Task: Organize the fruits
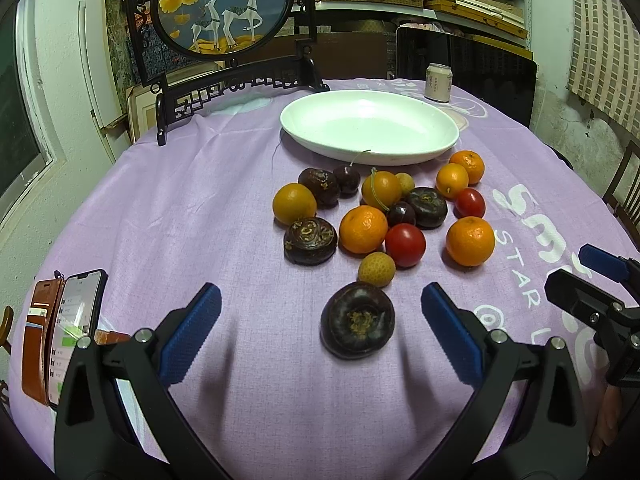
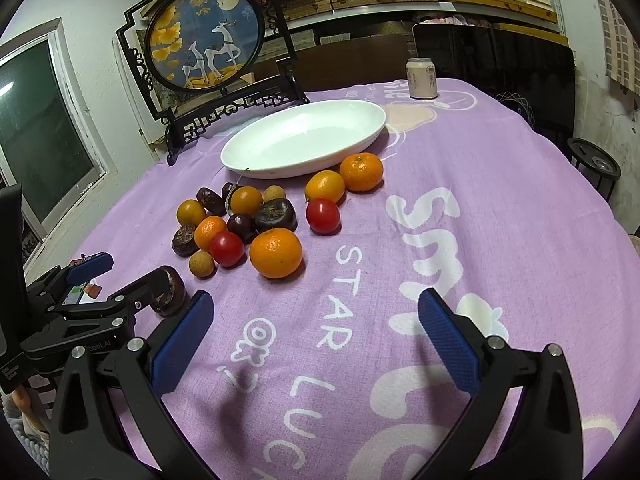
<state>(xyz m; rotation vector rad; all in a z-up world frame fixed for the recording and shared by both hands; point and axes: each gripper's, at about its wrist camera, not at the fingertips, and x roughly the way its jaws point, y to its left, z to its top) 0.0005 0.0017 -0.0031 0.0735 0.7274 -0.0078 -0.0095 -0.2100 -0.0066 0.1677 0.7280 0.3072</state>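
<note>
An empty white oval plate sits at the back of the purple tablecloth. In front of it lies a loose cluster of fruit: oranges, red tomatoes, dark mangosteens and small tan longans. One mangosteen lies apart, nearest me. My left gripper is open, its blue pads on either side of that mangosteen without touching it. My right gripper is open over bare cloth, right of the fruit.
A drink can stands behind the plate. A black-framed round deer screen stands at the back left. A phone in a brown wallet case lies at the near left edge. A dark chair back stands beyond the table.
</note>
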